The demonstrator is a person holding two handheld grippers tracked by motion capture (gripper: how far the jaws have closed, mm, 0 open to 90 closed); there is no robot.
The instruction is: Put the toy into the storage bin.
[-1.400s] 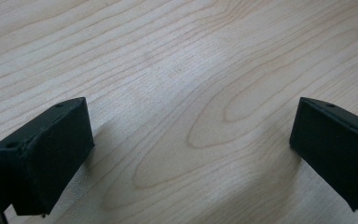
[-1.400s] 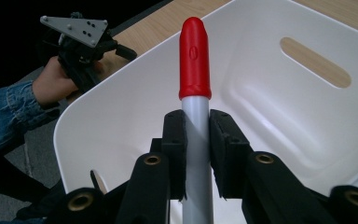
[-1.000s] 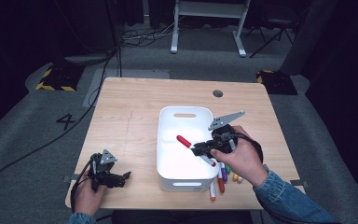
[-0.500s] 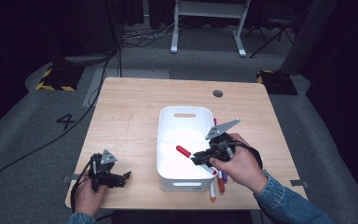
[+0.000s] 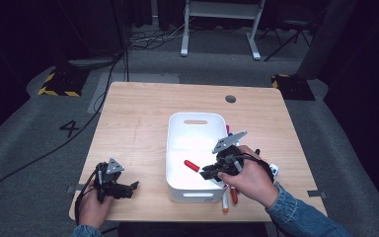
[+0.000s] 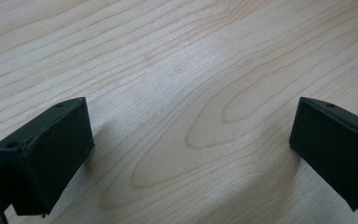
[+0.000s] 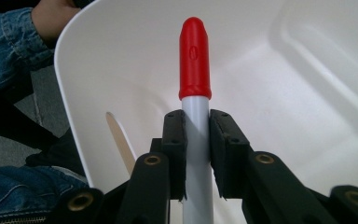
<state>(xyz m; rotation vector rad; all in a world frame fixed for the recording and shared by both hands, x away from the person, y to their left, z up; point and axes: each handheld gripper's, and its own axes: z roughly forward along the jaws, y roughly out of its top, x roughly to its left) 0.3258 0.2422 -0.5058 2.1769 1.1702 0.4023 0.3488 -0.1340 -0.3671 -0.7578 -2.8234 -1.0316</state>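
Pale wooden table (image 5: 143, 133) with a white rectangular plastic tub (image 5: 193, 126) standing near its middle. Over the tub's near right part the right gripper (image 5: 206, 174) is clenched on a grey-barrelled marker with a red cap (image 7: 195, 56); the right gripper view shows both black pads pressed against the grey barrel just below the cap, the capped end pointing out over the tub's white floor. From the high view the marker (image 5: 191, 165) lies tilted inside the tub's outline, above its bottom. Several more coloured markers (image 5: 229, 196) lie on the table just beside the tub's right wall, partly under the right hand. Well apart, at the table's near left corner, the left gripper (image 5: 134, 186) rests low, released, its black jaws wide apart over bare wood.
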